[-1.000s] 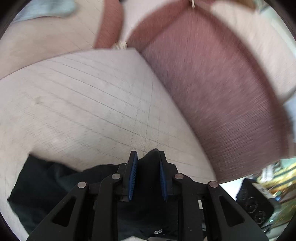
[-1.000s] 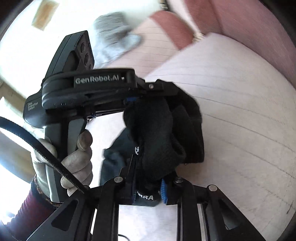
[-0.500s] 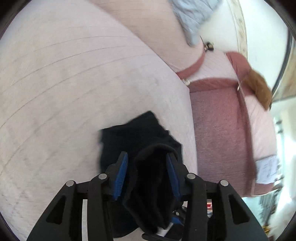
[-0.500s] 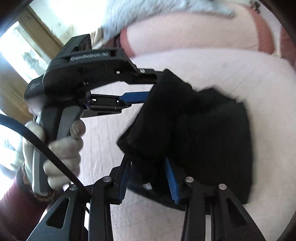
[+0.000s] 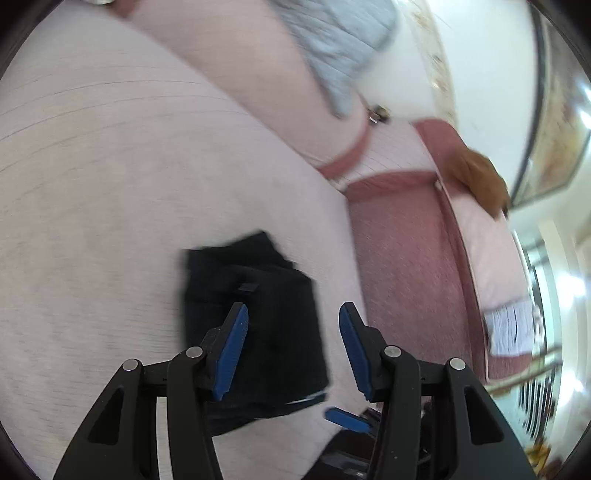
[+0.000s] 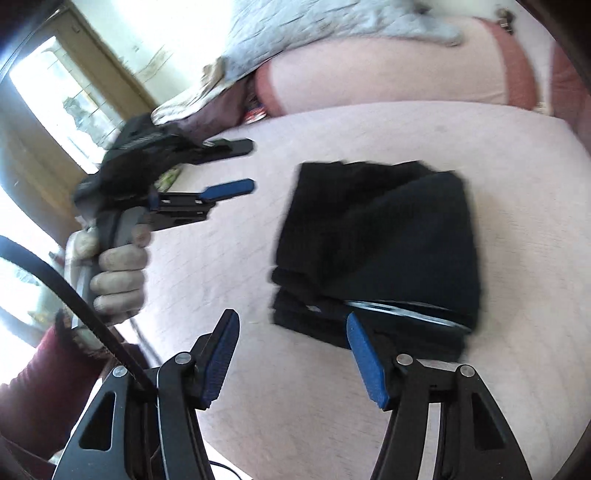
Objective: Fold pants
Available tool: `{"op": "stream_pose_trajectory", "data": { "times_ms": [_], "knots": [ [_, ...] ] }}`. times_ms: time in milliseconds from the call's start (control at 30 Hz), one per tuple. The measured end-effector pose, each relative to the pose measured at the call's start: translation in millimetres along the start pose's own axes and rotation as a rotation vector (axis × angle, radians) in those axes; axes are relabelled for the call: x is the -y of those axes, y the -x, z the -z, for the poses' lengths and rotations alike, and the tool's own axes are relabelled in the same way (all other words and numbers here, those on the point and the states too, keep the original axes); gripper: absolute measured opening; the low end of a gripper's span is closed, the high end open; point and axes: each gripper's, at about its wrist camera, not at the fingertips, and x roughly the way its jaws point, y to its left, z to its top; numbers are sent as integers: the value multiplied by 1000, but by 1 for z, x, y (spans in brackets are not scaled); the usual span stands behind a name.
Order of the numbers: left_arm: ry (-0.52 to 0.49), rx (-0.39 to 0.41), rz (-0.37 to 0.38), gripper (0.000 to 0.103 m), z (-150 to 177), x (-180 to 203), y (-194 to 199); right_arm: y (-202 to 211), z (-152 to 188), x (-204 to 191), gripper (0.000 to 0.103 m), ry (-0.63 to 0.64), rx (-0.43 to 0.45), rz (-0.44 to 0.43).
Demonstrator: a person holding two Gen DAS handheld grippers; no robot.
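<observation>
The black pants [image 6: 380, 243] lie folded into a compact bundle on the pale pink cushion [image 6: 480, 387]. They also show in the left wrist view [image 5: 258, 325]. My right gripper [image 6: 291, 354] is open and empty, just in front of the bundle's near edge. My left gripper [image 5: 291, 343] is open and empty above the bundle. In the right wrist view the left gripper [image 6: 236, 168] is held by a gloved hand to the left of the pants, jaws apart.
A grey quilted blanket [image 6: 314, 33] lies on the back cushion. A darker red seat cushion [image 5: 402, 266] lies right of the pink one. A brown item [image 5: 480, 181] sits on the sofa back. A window [image 6: 55, 96] is at the left.
Both grippers were shut on the black pants; both have opened and let go. The pants now lie folded on the cushion and both grippers have drawn back.
</observation>
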Motion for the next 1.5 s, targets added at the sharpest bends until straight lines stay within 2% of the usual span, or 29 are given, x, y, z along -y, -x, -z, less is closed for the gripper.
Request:
{"op": "stream_pose_trajectory", "data": {
  "times_ms": [67, 133, 233, 300, 333, 400, 500, 667, 767, 933, 1033, 1133, 1200, 1233, 1300, 1500],
  "knots": [
    [-32, -16, -3, 53, 1, 14, -15, 6, 2, 9, 66, -52, 22, 19],
    [-44, -33, -39, 53, 0, 23, -39, 15, 4, 22, 66, -90, 55, 17],
    [-2, -10, -146, 53, -6, 3, -62, 13, 3, 35, 66, -149, 104, 18],
    [55, 0, -174, 53, -9, -19, -67, 3, -1, 47, 66, -189, 103, 34],
    [102, 0, -154, 53, -9, -35, -70, -2, 0, 54, 66, -212, 98, 32],
    [134, 14, -116, 53, -7, -50, -67, -8, 4, 64, 66, -256, 86, 5],
    [133, 19, -98, 53, -8, -57, -65, -13, 11, 67, 66, -245, 106, -10],
    [161, 28, -98, 53, -9, -61, -46, -7, 17, 64, 66, -261, 148, -15],
    [122, 49, -131, 54, -1, -47, -24, 8, 29, 64, 69, -261, 171, 47],
    [-40, 85, -324, 57, 39, -8, 17, 25, 53, 68, 69, -266, 191, 105],
    [-155, 137, -474, 58, 75, 16, 34, 32, 59, 63, 69, -268, 219, 127],
    [-266, 216, -657, 59, 116, 35, 47, 33, 67, 54, 69, -242, 228, 172],
    [-326, 262, -767, 65, 143, 44, 52, 33, 74, 48, 69, -229, 227, 186],
    [-334, 275, -795, 70, 152, 46, 53, 34, 78, 45, 69, -221, 227, 190],
    [-326, 297, -806, 74, 170, 45, 58, 36, 84, 37, 69, -198, 234, 198],
    [-313, 291, -862, 75, 193, 44, 60, 36, 101, 10, 69, -107, 231, 227]
  ]
}}
